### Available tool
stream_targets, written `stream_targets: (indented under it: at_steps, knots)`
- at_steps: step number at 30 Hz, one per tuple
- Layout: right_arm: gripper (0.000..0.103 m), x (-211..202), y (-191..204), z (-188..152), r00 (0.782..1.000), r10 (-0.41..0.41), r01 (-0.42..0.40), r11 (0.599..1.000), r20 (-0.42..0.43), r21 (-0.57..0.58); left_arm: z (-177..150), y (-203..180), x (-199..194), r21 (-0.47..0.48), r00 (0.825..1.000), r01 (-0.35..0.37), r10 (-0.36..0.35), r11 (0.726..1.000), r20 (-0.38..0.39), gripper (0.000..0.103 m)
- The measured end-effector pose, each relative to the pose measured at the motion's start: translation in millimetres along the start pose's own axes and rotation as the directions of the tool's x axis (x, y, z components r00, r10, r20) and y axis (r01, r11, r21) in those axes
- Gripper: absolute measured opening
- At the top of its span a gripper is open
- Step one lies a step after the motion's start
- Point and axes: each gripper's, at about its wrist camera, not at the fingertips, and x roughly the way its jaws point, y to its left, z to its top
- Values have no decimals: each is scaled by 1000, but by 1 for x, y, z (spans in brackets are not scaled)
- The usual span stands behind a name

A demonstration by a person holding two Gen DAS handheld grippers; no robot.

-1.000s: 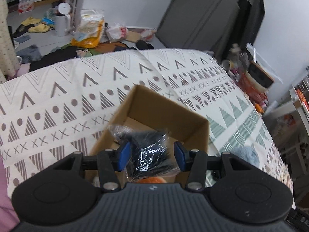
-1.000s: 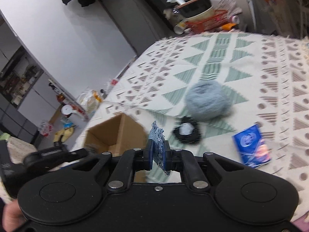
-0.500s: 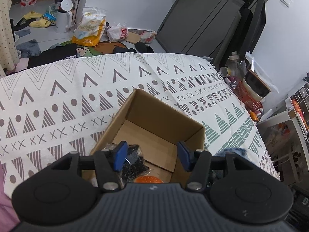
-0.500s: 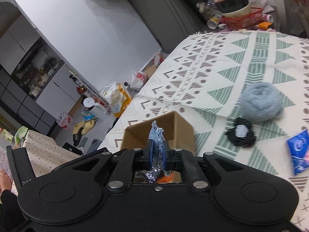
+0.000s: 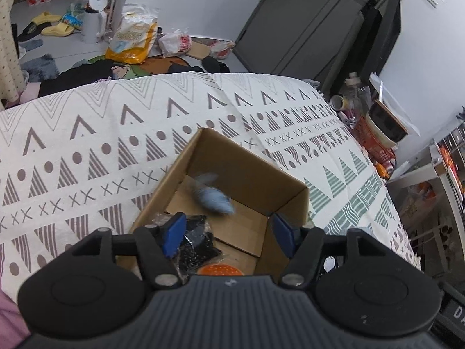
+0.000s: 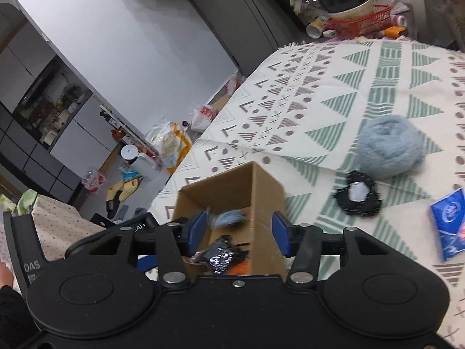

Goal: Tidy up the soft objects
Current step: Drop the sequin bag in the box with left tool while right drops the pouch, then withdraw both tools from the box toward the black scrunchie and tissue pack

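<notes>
Both claws spread apart over the cardboard box

The left claw (image 5: pixel 228 234) and right claw (image 6: pixel 238 234) each stand wide apart, gripping nothing, just above the cardboard box (image 5: pixel 247 168). A blurred blue cloth (image 5: pixel 213 196) lies in the box ahead of them, a black wrapped bundle (image 5: pixel 194 244) nearer. Right of the right claw: fluffy blue ball (image 6: pixel 391 149).

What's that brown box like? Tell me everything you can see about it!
The cardboard box is plain brown, looks like corrugated card, and stands upright with its top open on the patterned cloth. Inside lie a crinkly black packet, something orange and a blurred pale-blue cloth that seems to be dropping in. The left hand-held gripper and the right hand-held gripper are both open above it, touching nothing.
</notes>
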Motion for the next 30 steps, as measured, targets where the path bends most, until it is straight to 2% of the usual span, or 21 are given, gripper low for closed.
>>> stream_targets:
  at_steps: [8,12,17,19,20,25,30]
  knots:
    - [64,-33,-32,0,998,-63,63,998,22,-4,-7,-16,-3,56,1000,-7,7,998,0,67]
    - [67,-52,-52,3,996,-83,83,997,41,10,-14,-30,-7,99,1000,-7,7,995,6,67]
    - [80,-75,-75,7,989,-126,125,992,78,18,-25,-51,-12,165,1000,10,-12,986,9,68]
    - [81,-83,-84,9,987,-137,135,991,85,25,-31,-61,-14,195,1000,19,-23,981,16,79]
    - [83,-86,-89,9,986,-142,140,990,87,28,-35,-66,-16,214,999,22,-28,977,26,80]
    - [94,-97,-106,9,977,-191,192,981,97,4,-49,-91,-22,312,996,16,-42,950,77,80]
    - [99,-90,-127,-1,964,-248,247,969,94,22,-61,-107,-18,363,995,30,-63,931,79,80]
